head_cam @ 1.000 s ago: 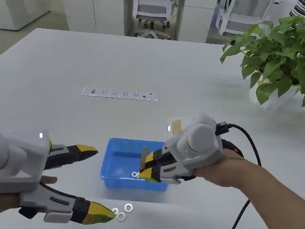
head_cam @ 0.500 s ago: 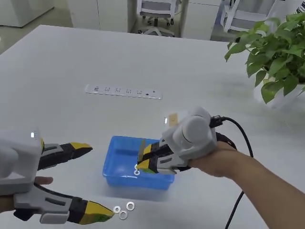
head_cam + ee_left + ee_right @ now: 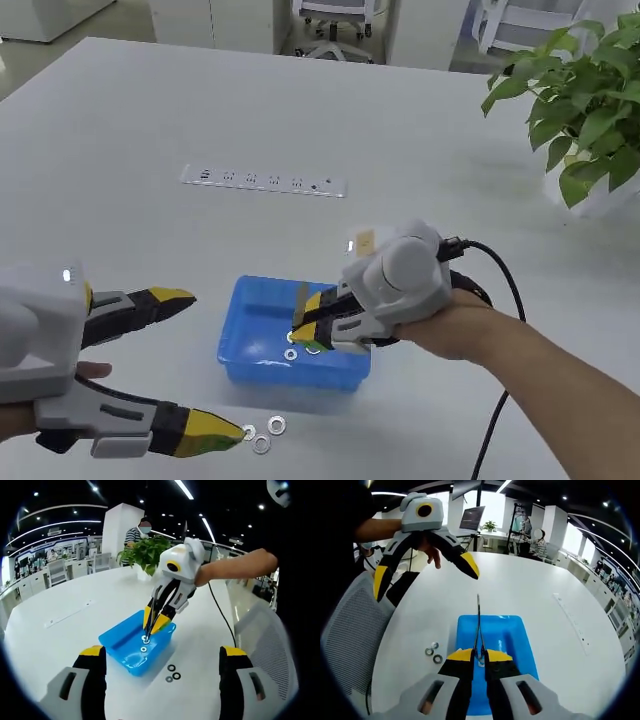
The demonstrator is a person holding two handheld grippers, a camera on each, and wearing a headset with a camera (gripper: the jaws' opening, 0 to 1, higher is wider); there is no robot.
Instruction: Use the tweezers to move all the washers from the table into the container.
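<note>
Barely shifted, right gripper (image 3: 312,333) stays pinching tweezers (image 3: 478,615) over blue container (image 3: 250,300). Left gripper (image 3: 212,366) jaws spread wide. Three washers (image 3: 263,434) lie on table (image 3: 150,120) just beside container.

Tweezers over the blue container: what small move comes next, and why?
Probably loosen the right gripper a little, so the tweezers open and drop the washer. Their tips are low inside the blue container and seem to be pinching it. On the table beside the container lie three washers to fetch afterwards.
</note>
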